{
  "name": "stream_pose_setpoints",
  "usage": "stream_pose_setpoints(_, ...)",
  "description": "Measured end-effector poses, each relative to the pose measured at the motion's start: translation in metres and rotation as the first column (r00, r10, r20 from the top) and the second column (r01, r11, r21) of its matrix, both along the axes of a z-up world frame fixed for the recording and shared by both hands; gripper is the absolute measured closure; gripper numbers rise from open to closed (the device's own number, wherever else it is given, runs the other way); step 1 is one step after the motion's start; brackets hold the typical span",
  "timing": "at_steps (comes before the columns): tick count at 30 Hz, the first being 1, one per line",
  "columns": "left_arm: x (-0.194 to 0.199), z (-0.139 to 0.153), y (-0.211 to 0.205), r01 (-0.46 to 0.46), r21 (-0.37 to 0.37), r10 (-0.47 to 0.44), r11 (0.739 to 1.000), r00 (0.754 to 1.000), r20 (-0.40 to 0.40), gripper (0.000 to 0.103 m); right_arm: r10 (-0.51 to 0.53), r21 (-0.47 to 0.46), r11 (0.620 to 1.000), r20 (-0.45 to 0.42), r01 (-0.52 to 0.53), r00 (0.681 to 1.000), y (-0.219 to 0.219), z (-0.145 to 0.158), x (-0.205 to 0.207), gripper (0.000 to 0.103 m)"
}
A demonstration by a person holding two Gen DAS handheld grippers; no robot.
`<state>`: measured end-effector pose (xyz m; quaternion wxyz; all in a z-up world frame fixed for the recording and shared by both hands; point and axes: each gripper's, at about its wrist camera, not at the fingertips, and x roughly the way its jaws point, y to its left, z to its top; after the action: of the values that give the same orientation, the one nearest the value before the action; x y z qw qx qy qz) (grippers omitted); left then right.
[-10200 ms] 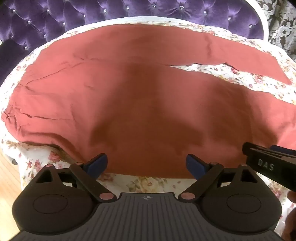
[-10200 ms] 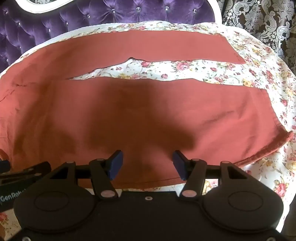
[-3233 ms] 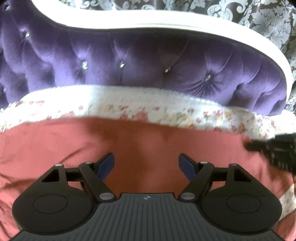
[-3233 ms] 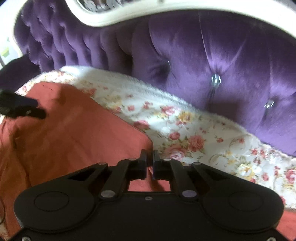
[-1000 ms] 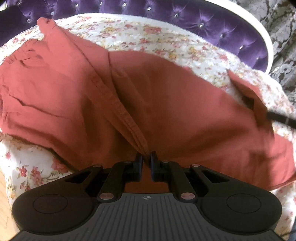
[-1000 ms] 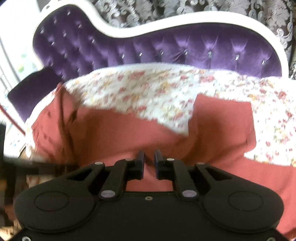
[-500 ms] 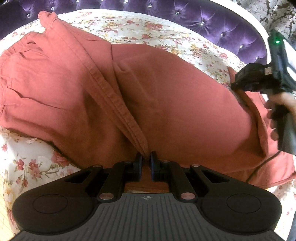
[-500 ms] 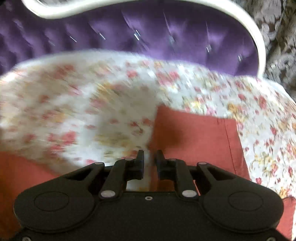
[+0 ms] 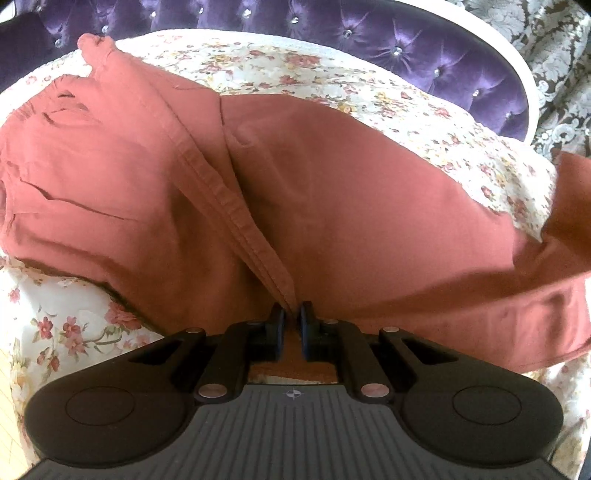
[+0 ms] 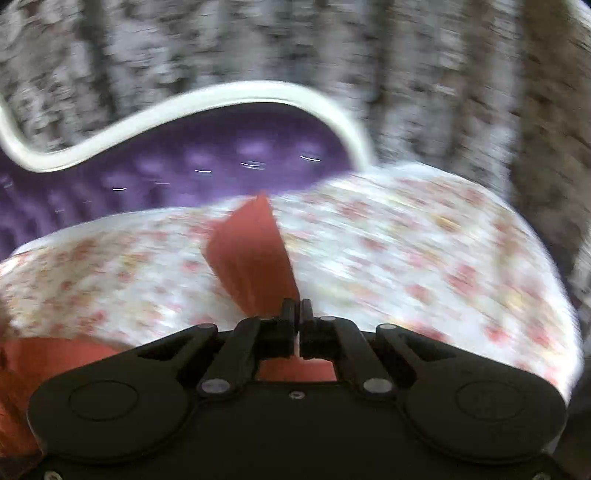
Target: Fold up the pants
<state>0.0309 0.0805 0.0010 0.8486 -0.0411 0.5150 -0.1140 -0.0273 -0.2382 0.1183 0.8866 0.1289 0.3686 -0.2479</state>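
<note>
Rust-red pants (image 9: pixel 332 184) lie on the bed, folded lengthwise, with a stitched seam running toward me. My left gripper (image 9: pixel 290 314) is shut on that seam fold at the near edge. In the blurred right wrist view my right gripper (image 10: pixel 298 310) has its jaws closing tight, and a strip of the red leg cloth (image 10: pixel 251 258) is pinched between them and stands up over the bed. In the left wrist view the leg end (image 9: pixel 569 206) is lifted at the far right. The right gripper itself is out of that view.
A floral bedspread (image 9: pixel 406 96) covers the bed. A purple tufted headboard (image 9: pixel 369 33) with a white frame (image 10: pixel 221 96) stands behind it, and patterned grey drapery (image 10: pixel 443 74) hangs beyond. Wooden floor (image 9: pixel 7 387) shows at the lower left.
The right gripper swung fast toward the foot of the pants and pulled the leg end up. It and the hand have left the left wrist view. The left gripper kept its grip and place.
</note>
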Motion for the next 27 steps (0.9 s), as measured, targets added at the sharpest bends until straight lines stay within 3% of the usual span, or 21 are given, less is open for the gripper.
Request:
stream_pose_setpoints(5,-0.003,0.003,-0.006,0.011,0.035,-0.011,0.999,1.0,0.007,0.094,-0.105,0.18,0.975,-0.131,0.128,0.986,-0.035,-0.057,-0.06,0.097)
stream_pose_setpoints(9,-0.007,0.006,-0.007,0.015,0.053,-0.015,0.999,1.0,0.01,0.094,-0.117,0.233,0.96,-0.173,0.156,0.978,-0.034,-0.088,-0.085,0.097)
stream_pose_setpoints(15,-0.007,0.007,-0.003,0.0,0.035,0.001,0.999,1.0,-0.011,0.092,-0.107,0.236,0.96,-0.177,0.148,0.978,-0.037,-0.083,-0.085,0.09)
stream_pose_setpoints(18,-0.01,0.015,0.005,-0.017,0.02,0.017,1.0,1.0,-0.018,0.081,-0.103,0.201,0.97,-0.189,0.141,0.977,-0.033,-0.078,-0.083,0.081)
stream_pose_setpoints(23,-0.02,0.028,0.017,0.024,0.009,-0.024,1.0,0.999,-0.027,0.081,-0.077,0.083,0.992,-0.196,0.095,0.978,-0.017,-0.056,-0.088,0.079)
stream_pose_setpoints(27,-0.014,0.042,0.037,0.014,0.022,-0.014,1.0,1.0,0.011,0.081,-0.006,0.08,0.997,-0.143,0.018,0.99,-0.002,-0.036,-0.078,0.078)
